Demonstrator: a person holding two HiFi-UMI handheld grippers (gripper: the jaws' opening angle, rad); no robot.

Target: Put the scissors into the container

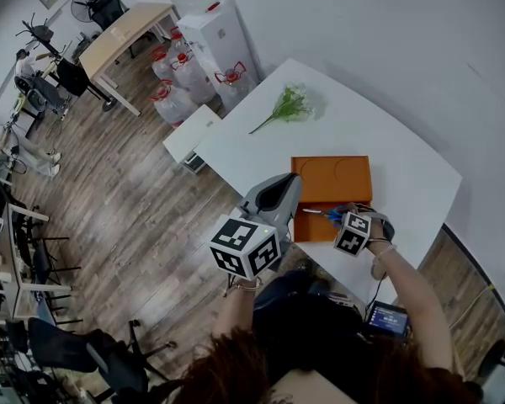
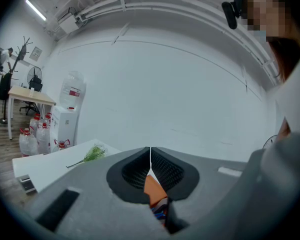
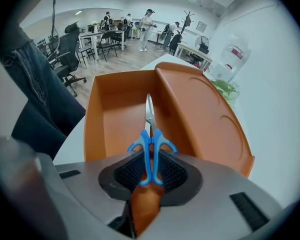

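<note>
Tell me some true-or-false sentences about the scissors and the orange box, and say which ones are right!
1. The right gripper is holding the scissors by their blue handles. True.
2. The scissors are lying flat on the table next to the plant. False: they are held up over the container, blades pointing into it.
3. The container is orange. True.
4. The left gripper is holding the green plant. False: its jaws are together on nothing, and the plant lies alone on the table.
5. The plant is inside the container. False: it lies on the table, apart from the container.
</note>
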